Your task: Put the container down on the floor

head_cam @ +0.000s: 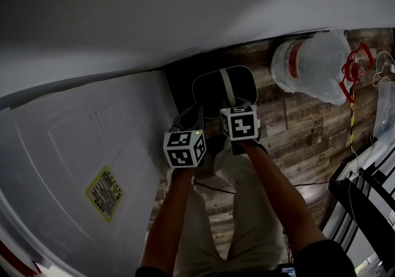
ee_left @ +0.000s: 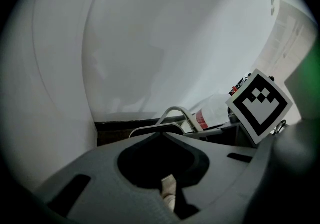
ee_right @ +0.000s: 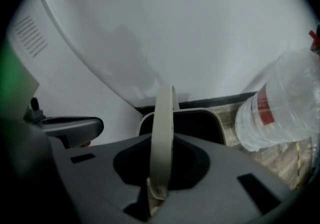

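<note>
Under the right gripper hangs the container; handle clamped.

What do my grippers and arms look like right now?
The left gripper and right gripper have dark grey moulded jaws with a rounded hollow between. Each carries a white cube with black square markers. Dark short sleeves, forearms bare.

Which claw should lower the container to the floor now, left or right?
Right. The right claw is shut on the handle of the container, which hangs over the floor. The left claw is shut beside it, off the handle.
</note>
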Available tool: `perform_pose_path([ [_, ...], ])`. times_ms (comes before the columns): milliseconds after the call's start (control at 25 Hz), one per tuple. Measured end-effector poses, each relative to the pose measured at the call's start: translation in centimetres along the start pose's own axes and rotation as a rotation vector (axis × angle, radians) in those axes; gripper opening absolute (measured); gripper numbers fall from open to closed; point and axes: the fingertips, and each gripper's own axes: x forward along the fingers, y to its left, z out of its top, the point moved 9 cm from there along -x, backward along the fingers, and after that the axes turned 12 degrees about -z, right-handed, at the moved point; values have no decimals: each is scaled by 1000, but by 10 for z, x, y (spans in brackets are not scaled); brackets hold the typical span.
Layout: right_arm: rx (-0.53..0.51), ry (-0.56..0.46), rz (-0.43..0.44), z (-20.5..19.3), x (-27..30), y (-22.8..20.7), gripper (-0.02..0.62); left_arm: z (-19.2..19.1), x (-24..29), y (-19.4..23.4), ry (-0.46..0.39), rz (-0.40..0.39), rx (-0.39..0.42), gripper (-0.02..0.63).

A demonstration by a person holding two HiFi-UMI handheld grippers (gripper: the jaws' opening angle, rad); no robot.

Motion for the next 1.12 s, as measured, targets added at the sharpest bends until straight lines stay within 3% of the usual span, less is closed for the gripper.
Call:
perform_pose_path([
  [1120, -8, -2, 3, -26, 23, 11, 34, -20, 3, 15, 11, 2, -5, 17],
])
